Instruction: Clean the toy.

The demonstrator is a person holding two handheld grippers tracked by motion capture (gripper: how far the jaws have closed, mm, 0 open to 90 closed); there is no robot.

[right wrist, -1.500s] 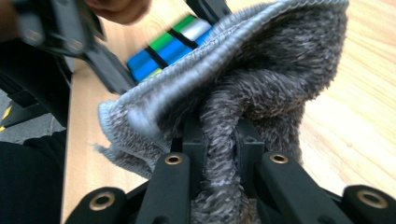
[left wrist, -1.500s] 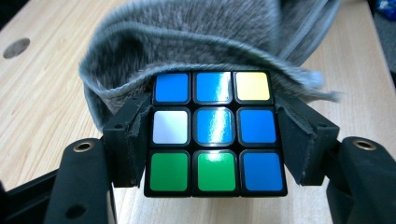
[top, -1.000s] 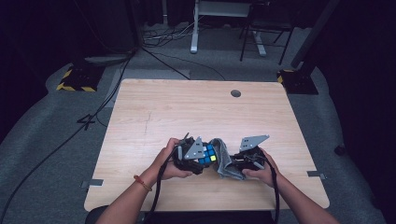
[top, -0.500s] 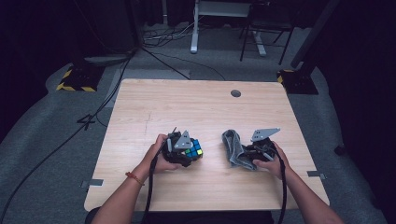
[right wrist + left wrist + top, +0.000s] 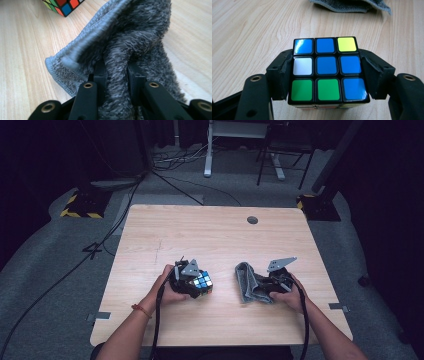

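L gripper (image 5: pixel 192 282) sits at approx 7 o'clock on the wooden table (image 5: pixel 210 235) in the high view, clamped on a puzzle cube (image 5: pixel 202 284). In the left gripper view its two black jaws press the cube (image 5: pixel 328 70) from both sides, w/ the top face showing mostly blue squares, plus one yellow, one white and two green. Cube looks just off or barely on the tabletop; can't tell which.

R gripper (image 5: pixel 272 287) is at approx 5 o'clock, well apart from the L one. Its jaws have just been opening a bit, yet in the right gripper view a fold of grey cloth (image 5: pixel 120 57) stands between them, pads pressing it either side. Rest of the cloth (image 5: pixel 248 282) drapes onto the table at the gripper's 9 o'clock side. Cube corner (image 5: pixel 63 6) shows at 11 o'clock in that view, near the cloth, not touching.
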